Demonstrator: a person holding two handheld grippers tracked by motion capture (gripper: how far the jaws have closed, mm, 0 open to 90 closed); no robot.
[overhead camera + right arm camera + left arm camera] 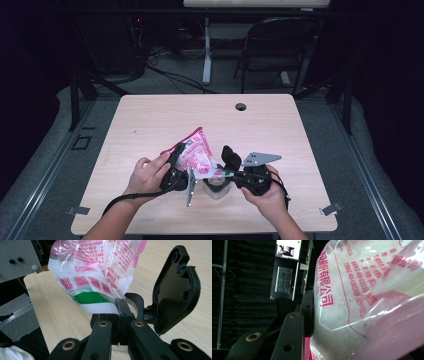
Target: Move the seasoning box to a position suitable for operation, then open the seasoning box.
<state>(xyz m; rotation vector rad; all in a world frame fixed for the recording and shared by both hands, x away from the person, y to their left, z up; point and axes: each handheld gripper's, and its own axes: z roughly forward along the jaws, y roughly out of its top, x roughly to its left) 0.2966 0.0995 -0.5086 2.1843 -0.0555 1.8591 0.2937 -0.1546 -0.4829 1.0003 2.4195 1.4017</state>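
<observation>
Plastic bag [196, 152], pink print, held up between both tongs over counter [150, 120]. Left tongs [179, 167] clamped on bag body; right tongs [119, 308] shut on lower corner. Step seemed tearing or tipping into clear cup [216, 189] beneath; next move needed steady pull.

**Surroundings, off-task items**

Pale wood bench [150, 120], round cable hole [241, 106] near far edge. Behind it: dark folding chair [280, 45], white desk leg [207, 50], black cables [170, 75] trailing over grey carpet. Metal clips [330, 209] at bench's near corners. Lit monitor [285, 281] against black curtain in left gripper view.
</observation>
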